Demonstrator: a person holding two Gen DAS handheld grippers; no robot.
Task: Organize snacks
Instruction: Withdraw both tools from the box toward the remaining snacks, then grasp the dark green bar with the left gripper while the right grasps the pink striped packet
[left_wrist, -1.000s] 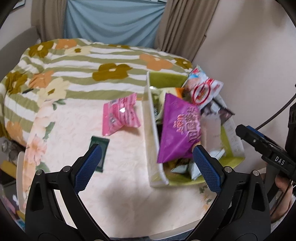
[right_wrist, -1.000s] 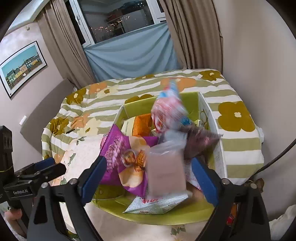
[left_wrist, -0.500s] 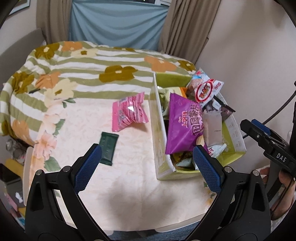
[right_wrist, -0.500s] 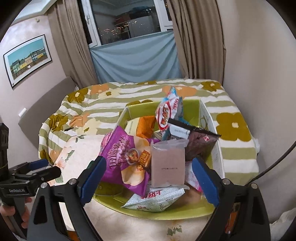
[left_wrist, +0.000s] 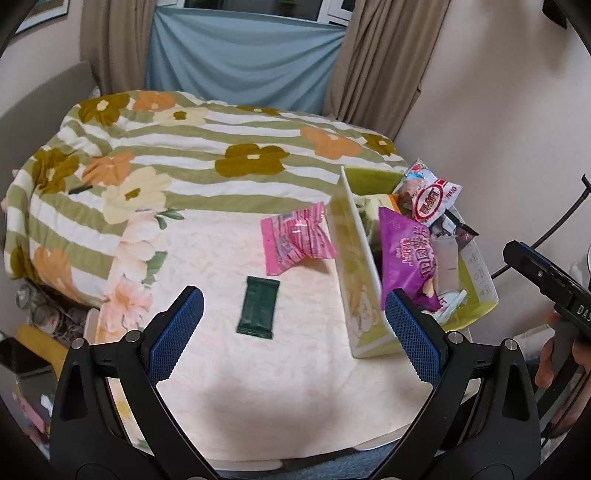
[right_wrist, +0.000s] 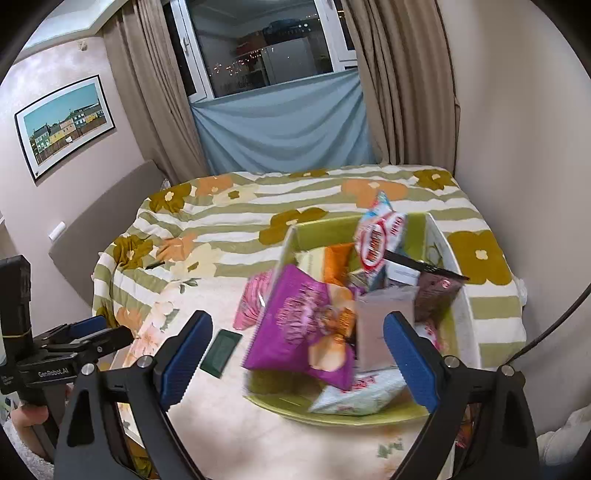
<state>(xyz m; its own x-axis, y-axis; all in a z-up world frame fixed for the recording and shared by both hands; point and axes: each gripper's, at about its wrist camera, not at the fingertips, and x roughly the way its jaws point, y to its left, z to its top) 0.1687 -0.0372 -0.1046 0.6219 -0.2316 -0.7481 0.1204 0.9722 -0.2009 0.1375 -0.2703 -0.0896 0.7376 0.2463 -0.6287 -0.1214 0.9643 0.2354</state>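
At centre right, the overfilled green-and-white cardboard box (left_wrist: 354, 258) carries a leaning purple foil crisp bag (left_wrist: 406, 258) that may topple out. Pink plastic sweet packet (left_wrist: 295, 240) and dark green flat wrapper (left_wrist: 258, 312) lie outside on the surface; box contents blur in the right view. Left gripper (left_wrist: 293, 332) and right gripper (right_wrist: 295, 362): jaws wide, empty.

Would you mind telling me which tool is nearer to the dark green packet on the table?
Left. The left tool is open right over the dark green packet; the right tool faces the snack box beside it.
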